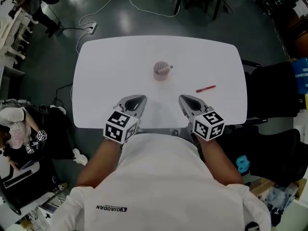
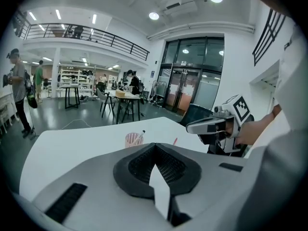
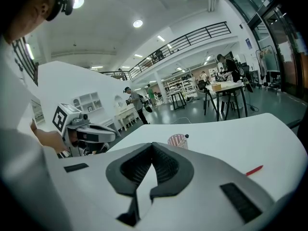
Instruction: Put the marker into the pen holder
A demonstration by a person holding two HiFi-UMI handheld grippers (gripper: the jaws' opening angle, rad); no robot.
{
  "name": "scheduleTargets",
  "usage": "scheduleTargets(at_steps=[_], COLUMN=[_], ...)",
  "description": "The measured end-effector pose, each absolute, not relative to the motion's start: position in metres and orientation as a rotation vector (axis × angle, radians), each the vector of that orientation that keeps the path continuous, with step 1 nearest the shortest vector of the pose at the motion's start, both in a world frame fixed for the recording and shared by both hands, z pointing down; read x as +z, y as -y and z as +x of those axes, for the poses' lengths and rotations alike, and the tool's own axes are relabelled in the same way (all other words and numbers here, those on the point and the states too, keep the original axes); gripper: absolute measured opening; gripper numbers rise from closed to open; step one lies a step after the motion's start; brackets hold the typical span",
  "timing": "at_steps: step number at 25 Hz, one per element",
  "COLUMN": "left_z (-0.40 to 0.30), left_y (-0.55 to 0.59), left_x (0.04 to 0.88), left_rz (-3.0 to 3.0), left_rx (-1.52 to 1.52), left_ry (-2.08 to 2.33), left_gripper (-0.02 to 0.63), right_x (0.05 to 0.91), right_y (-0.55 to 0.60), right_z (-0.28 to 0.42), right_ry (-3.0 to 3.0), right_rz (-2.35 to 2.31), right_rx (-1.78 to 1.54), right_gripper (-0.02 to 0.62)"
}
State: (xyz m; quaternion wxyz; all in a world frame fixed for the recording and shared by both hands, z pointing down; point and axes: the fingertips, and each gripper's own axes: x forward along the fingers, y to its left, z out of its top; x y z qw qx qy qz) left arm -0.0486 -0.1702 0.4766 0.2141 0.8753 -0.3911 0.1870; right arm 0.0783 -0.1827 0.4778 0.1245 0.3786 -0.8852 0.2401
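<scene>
A red marker (image 1: 206, 88) lies flat on the white table (image 1: 115, 57), right of centre. The pink mesh pen holder (image 1: 162, 71) stands mid-table with one dark-tipped pen (image 2: 141, 134) leaning in it. My left gripper (image 1: 140, 99) and right gripper (image 1: 183, 98) hover side by side over the near edge, both shut and empty. The holder is ahead between them; the marker is ahead and to the right of the right gripper. The left gripper view shows the holder (image 2: 133, 139), the marker (image 2: 174, 141) and the right gripper (image 2: 216, 125). The right gripper view shows the holder (image 3: 177, 140) and the marker (image 3: 254, 170).
Black chairs (image 1: 272, 90) stand against the table's right side. A white cable and power strip (image 1: 91, 28) lie on the floor beyond the far left corner. A person (image 1: 14, 129) sits at the left, away from the table.
</scene>
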Motion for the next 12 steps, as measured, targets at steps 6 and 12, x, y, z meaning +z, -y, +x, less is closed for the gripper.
scheduleTargets(at_steps=[6, 12], left_z=[-0.0476, -0.0482], left_y=[0.1708, 0.1711], left_x=[0.4777, 0.4783], left_rz=[2.433, 2.422], left_rx=[0.527, 0.516], left_ry=[1.084, 1.081], left_gripper=[0.026, 0.026], right_x=[0.4809, 0.4807], right_y=[0.1826, 0.1785], right_z=[0.0730, 0.0699], right_ry=[2.572, 2.574], right_rz=[1.082, 1.061], right_rx=[0.714, 0.699], right_gripper=[0.018, 0.018])
